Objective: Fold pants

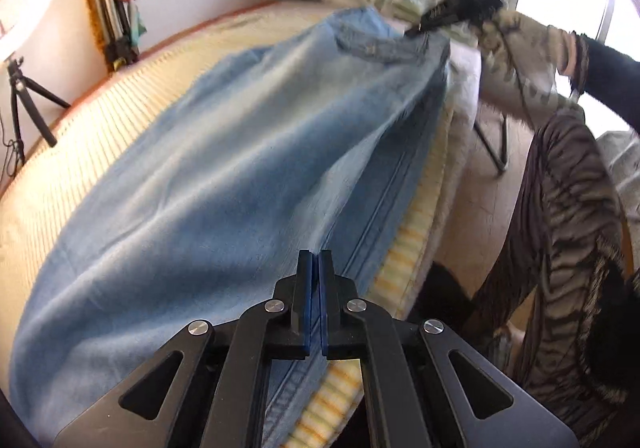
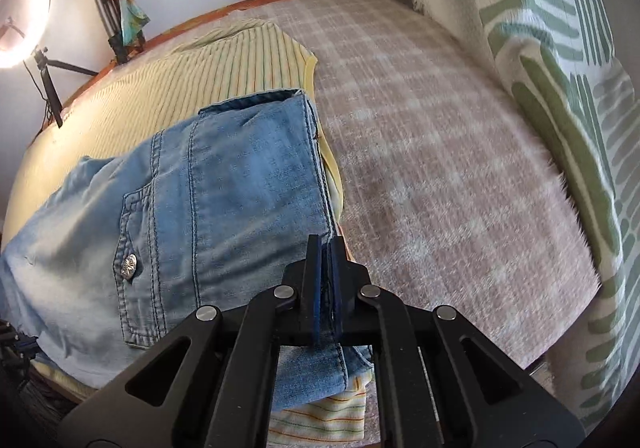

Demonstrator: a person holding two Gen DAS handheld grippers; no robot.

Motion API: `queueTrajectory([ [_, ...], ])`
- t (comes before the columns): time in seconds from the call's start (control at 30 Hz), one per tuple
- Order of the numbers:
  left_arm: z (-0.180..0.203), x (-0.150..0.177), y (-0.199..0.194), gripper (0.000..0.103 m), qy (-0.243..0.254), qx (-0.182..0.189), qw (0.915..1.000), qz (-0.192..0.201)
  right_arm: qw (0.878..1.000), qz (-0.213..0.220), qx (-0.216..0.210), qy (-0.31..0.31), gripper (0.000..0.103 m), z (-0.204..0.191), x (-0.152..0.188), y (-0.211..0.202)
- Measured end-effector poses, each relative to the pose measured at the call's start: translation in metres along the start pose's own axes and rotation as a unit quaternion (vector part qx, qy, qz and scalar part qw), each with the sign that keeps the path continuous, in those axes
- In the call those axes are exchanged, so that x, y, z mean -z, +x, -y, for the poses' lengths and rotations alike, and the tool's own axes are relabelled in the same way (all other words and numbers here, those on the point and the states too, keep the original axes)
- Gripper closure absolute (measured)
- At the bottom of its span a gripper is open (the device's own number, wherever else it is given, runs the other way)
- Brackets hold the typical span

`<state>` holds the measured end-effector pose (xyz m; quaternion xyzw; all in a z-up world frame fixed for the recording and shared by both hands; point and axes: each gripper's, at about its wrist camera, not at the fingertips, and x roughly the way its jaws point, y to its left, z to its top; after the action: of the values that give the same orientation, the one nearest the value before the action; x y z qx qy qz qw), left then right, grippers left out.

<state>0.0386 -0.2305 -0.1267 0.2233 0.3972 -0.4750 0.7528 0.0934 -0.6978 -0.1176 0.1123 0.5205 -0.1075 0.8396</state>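
- the light blue denim pants [image 1: 224, 151] lie spread along a bed, over a pale yellow striped sheet [image 1: 80, 119] that covers the mattress.
- the left claw [image 1: 319, 260] has its blue-lined jaws pressed together on the near edge of the pants, by the long side seam; the fabric runs up between the pads, so it is clamped on the pants.
- in the left wrist view the right claw [image 1: 416, 29] shows at the far end of the pants, at the waistband, held by a hand in a patterned glove [image 1: 520, 43] with a dark sleeve behind it.
- the right claw [image 2: 329, 244] is likewise closed tight on the pants, pinching the waistband edge beside the vertical stitching; denim shows between its pads.
- in the right wrist view the waist end of the pants [image 2: 224, 183] shows a pocket flap with a metal button [image 2: 130, 267] to the left of the claw.
- right of the pants lies a pinkish checked blanket [image 2: 440, 151], and beyond it a white pillow with green stripes [image 2: 540, 27].
- a ring light [image 2: 24, 15] on a tripod glows at the far left by the wall.
- the person's striped garment [image 1: 560, 228] hangs beside the bed at the right of the left wrist view.
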Motion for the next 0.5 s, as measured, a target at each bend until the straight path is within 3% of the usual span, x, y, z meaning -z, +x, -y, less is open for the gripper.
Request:
queueTrajectory([
  [0.1, 0.006, -0.007, 0.001, 0.084, 0.004, 0.004, 1.0, 0.006, 0.999, -0.012, -0.028, 0.023, 0.098, 0.009, -0.006, -0.001],
  [0.17, 0.014, -0.012, 0.009, 0.08, 0.014, 0.004, 0.9999, 0.004, 0.998, -0.014, -0.043, 0.039, 0.092, 0.014, -0.012, -0.002],
  [0.23, 0.021, -0.017, 0.018, 0.08, 0.029, -0.003, 0.9996, 0.004, 0.998, -0.017, -0.038, 0.045, 0.068, 0.015, -0.014, 0.0],
  [0.27, 0.027, -0.019, 0.024, 0.08, 0.04, -0.016, 0.9991, 0.003, 0.998, -0.016, -0.042, 0.05, 0.048, 0.015, -0.014, 0.002],
  [0.37, 0.035, -0.025, 0.037, 0.08, 0.063, -0.031, 0.9975, -0.003, 0.996, -0.007, -0.07, 0.06, 0.046, 0.017, -0.023, 0.005],
  [0.43, 0.035, -0.027, 0.041, 0.091, 0.061, -0.021, 0.9979, -0.002, 0.995, -0.012, -0.077, 0.061, 0.046, 0.014, -0.032, 0.012],
  [0.5, 0.036, -0.028, 0.042, 0.095, 0.07, -0.021, 0.9974, -0.002, 0.995, -0.012, -0.074, 0.061, 0.046, 0.011, -0.04, 0.019],
])
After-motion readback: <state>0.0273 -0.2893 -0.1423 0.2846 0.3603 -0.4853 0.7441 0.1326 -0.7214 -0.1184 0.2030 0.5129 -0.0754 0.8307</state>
